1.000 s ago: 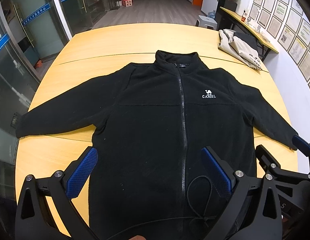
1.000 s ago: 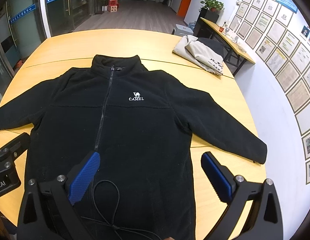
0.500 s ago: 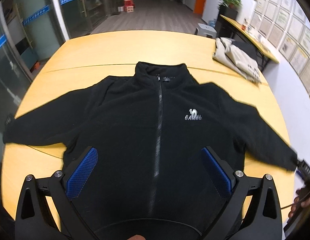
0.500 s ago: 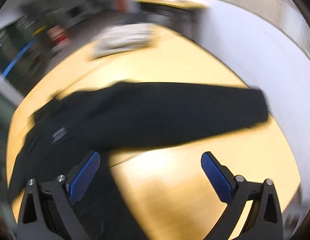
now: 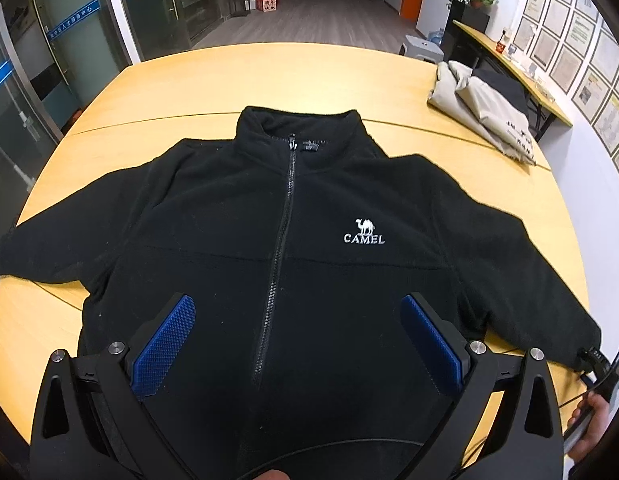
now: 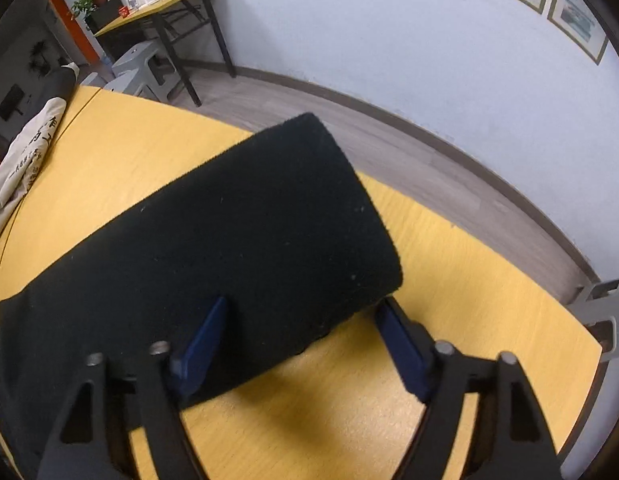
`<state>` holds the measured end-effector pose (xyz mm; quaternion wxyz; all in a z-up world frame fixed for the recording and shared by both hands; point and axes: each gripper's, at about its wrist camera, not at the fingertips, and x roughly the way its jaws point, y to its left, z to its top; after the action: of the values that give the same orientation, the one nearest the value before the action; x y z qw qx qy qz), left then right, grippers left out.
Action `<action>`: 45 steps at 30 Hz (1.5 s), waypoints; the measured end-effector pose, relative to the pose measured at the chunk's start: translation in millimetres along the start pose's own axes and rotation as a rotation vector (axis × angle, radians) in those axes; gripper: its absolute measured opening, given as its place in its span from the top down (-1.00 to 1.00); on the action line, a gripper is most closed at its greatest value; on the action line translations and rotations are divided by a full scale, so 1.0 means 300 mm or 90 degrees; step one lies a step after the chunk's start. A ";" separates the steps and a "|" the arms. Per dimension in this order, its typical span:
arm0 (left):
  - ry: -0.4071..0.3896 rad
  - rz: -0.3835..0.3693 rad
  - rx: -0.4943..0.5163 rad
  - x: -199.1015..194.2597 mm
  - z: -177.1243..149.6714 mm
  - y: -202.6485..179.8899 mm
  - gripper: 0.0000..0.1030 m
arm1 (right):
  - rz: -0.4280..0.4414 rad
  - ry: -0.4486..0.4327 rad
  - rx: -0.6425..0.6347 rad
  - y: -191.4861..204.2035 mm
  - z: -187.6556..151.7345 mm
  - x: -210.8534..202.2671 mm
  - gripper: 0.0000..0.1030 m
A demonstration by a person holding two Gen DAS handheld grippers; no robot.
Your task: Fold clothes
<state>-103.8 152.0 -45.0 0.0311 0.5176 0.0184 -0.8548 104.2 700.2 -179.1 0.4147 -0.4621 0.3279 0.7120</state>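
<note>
Black zipped fleece jacket [image 5: 309, 264] lies flat, front up, sleeves spread wide

bare table [image 5: 269, 80] beyond the black jacket [image 5: 229, 216], beige garment [image 5: 485, 112] crowding the far right edge

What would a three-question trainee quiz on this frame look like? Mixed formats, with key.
1. True or false: the black fleece jacket lies front up, zipped, on the yellow table.
2. Which part of the jacket sits between the fingers of the right gripper, whose jaws are closing?
A. collar
B. sleeve cuff
C. hem
3. Fill in: the left gripper hangs above the jacket's lower front with jaws ____.

Key: 1 true; 2 B; 3 open.
</note>
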 end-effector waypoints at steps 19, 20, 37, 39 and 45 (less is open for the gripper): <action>-0.020 -0.001 -0.118 -0.060 -0.076 0.582 -1.00 | 0.252 -0.463 -0.283 0.620 -0.305 -1.096 0.76; -0.020 -0.002 -0.131 -0.064 -0.085 0.637 -1.00 | 0.285 -0.487 -0.322 0.717 -0.382 -1.189 0.76; -0.004 -0.006 -0.251 -0.036 -0.285 1.292 -1.00 | 0.367 -0.233 -0.920 1.779 -1.894 -0.989 0.76; 0.001 -0.015 -0.254 -0.023 -0.302 1.304 -1.00 | 0.370 -0.210 -0.952 1.784 -1.953 -0.943 0.76; 0.021 -0.039 -0.251 0.024 -0.324 1.294 -1.00 | 0.412 -0.125 -1.041 1.736 -2.070 -0.843 0.71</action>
<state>6.7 -229.2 -96.3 0.1055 0.5145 0.2020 -0.8266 -63.5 -130.2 -122.6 -0.2410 -0.4353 -0.2059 0.8427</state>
